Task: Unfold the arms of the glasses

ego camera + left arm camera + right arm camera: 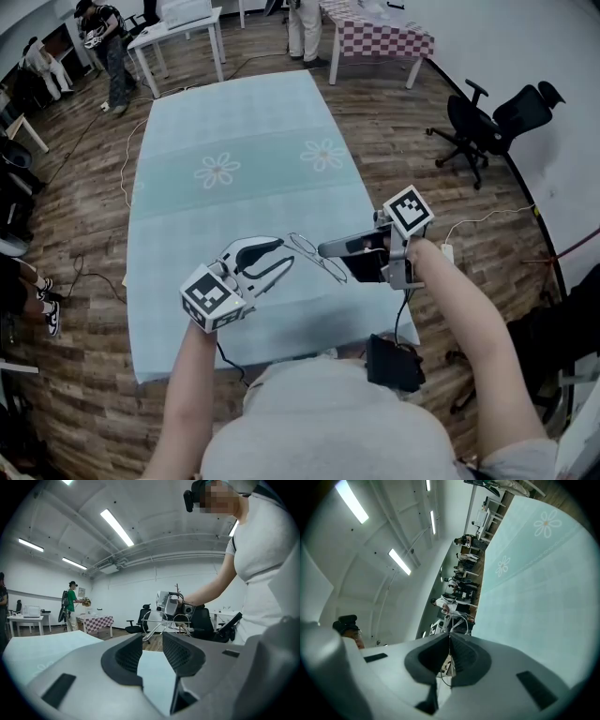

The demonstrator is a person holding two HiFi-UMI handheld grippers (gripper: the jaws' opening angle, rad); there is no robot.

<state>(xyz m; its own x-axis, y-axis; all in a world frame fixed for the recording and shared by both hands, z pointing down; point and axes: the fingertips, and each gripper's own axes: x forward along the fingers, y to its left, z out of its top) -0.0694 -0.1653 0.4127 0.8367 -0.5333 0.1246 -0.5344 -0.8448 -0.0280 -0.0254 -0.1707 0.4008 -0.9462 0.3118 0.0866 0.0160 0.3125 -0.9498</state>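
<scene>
R gripper [325,249] clamped tight on wire-frame glasses [317,256] over teal tablecloth [234,112]; L gripper [284,253] at their 9 o'clock, jaws wide apart, empty.

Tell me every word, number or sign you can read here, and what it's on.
None is readable.
The marker cube on the left gripper and the one on the right gripper show only black-and-white square patterns.
The wall notice behind the person in green: too small to read.
</scene>
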